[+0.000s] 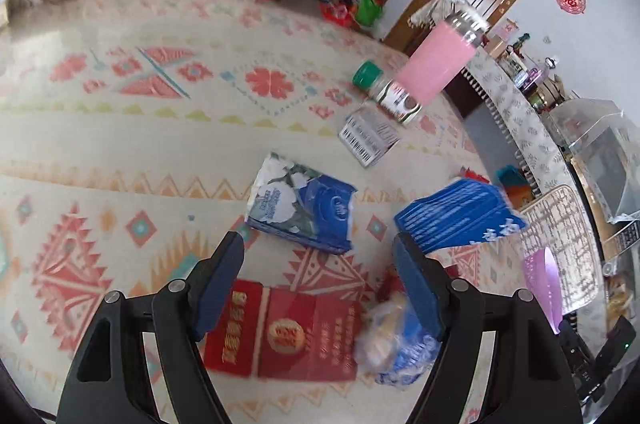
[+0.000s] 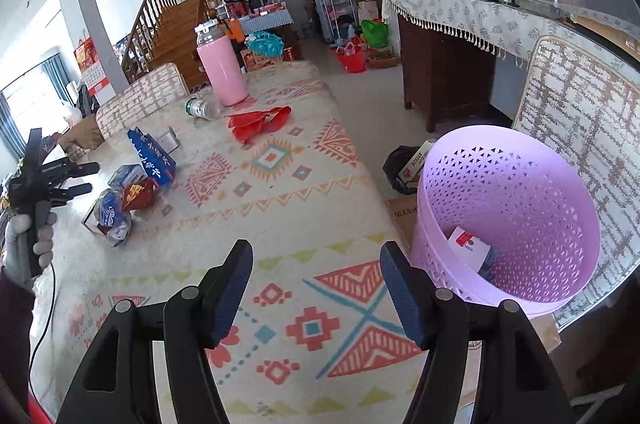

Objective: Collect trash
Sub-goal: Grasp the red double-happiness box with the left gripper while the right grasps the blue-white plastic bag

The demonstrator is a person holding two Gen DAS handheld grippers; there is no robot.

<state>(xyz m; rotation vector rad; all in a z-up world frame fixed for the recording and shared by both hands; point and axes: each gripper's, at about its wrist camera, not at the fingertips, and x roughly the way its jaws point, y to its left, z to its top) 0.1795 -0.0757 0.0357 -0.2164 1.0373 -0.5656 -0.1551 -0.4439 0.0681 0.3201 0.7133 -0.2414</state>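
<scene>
Litter on a patterned tablecloth desk, both grippers released.

Left gripper (image 1: 318, 278) gapes over a red carton (image 1: 288, 336); right gripper (image 2: 316, 284) gapes empty, perforated lilac plastic wastebasket (image 2: 508, 208) at three o'clock.

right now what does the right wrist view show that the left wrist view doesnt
Only the right wrist view: the inside of the purple basket with a white card in it, the red wrapper, and the left gripper in a hand. Only the left wrist view: the flattened red carton. Both: the pink flask, blue bag, patterned tablecloth.
</scene>
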